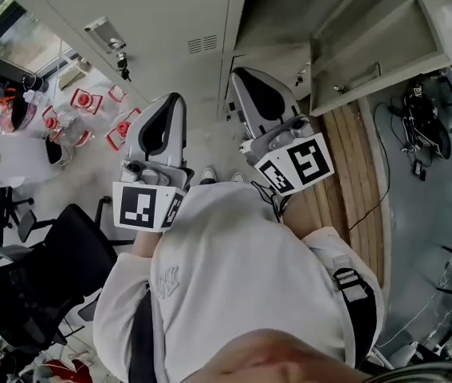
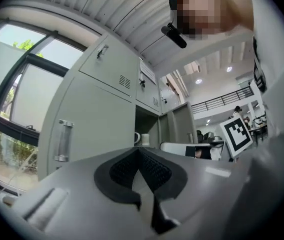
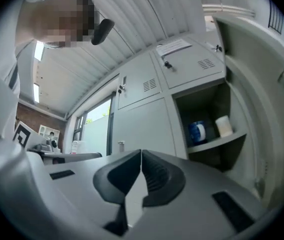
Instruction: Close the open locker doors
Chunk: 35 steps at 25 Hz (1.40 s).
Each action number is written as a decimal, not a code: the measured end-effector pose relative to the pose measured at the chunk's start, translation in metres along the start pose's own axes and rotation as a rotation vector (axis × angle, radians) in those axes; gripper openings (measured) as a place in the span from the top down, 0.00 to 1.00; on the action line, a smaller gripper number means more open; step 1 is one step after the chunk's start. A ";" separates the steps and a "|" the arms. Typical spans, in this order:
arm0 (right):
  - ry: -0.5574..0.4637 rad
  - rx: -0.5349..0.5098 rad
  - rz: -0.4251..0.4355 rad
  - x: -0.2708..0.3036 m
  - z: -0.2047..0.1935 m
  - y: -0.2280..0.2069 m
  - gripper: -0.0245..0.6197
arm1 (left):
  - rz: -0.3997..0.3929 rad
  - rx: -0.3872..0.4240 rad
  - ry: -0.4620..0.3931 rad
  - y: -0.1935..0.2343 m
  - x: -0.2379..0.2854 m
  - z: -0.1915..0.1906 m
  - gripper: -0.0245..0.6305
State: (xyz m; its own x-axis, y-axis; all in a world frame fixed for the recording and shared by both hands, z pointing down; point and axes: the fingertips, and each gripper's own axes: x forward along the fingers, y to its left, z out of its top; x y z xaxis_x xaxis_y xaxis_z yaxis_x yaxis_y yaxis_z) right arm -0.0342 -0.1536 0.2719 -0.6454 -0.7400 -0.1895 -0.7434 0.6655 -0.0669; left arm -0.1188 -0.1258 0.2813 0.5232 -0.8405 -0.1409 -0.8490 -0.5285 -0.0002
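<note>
I stand facing a bank of grey lockers [image 1: 138, 10]. One locker stands open: its door [image 1: 373, 50] swings out at the right, and its shelf [image 3: 217, 141] holds a blue roll [image 3: 198, 132] and a white cup [image 3: 224, 126]. The same open compartment [image 2: 144, 126] and door [image 2: 182, 126] show in the left gripper view. My left gripper [image 1: 168, 106] and right gripper [image 1: 245, 78] are raised side by side, short of the lockers. Both are shut with nothing between their fingers, as the left gripper [image 2: 139, 151] and right gripper [image 3: 140, 154] show in their own views.
Closed locker doors with a vertical handle [image 2: 63, 140] fill the left side. A black office chair [image 1: 42, 278] stands at my left. Red-and-white items [image 1: 90, 114] lie on the floor near a window. A wooden strip [image 1: 353, 174] runs along the floor at the right.
</note>
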 end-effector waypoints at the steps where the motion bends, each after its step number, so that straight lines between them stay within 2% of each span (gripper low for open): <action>1: 0.002 -0.001 -0.031 -0.013 0.001 -0.008 0.94 | -0.034 -0.008 0.000 -0.013 0.009 -0.002 0.99; 6: 0.000 -0.012 -0.188 -0.080 0.010 -0.052 0.94 | -0.199 -0.059 0.004 -0.082 0.045 -0.009 0.99; 10: -0.005 -0.031 -0.286 -0.130 0.021 -0.084 0.94 | -0.290 -0.080 0.012 -0.129 0.062 -0.012 0.99; 14: -0.018 -0.076 -0.378 -0.178 0.034 -0.123 0.94 | -0.325 -0.078 0.013 -0.160 0.071 -0.014 0.99; 18: -0.010 -0.100 -0.426 -0.200 0.037 -0.162 0.94 | -0.312 -0.071 0.018 -0.175 0.074 -0.017 0.99; 21: -0.002 -0.106 -0.417 -0.200 0.038 -0.178 0.94 | -0.291 -0.062 0.020 -0.180 0.072 -0.017 0.99; 29: -0.001 -0.083 -0.314 -0.176 0.038 -0.181 0.94 | -0.215 -0.043 0.023 -0.167 0.070 -0.019 0.99; 35: -0.010 -0.045 -0.170 -0.145 0.039 -0.160 0.93 | -0.166 -0.036 0.026 -0.149 0.069 -0.018 0.99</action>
State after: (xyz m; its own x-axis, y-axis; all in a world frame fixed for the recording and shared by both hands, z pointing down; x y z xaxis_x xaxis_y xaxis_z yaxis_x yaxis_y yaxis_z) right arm 0.1855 -0.1488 0.2724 -0.5080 -0.8404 -0.1887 -0.8490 0.5255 -0.0551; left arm 0.0456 -0.1071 0.2899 0.6584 -0.7435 -0.1166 -0.7475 -0.6641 0.0137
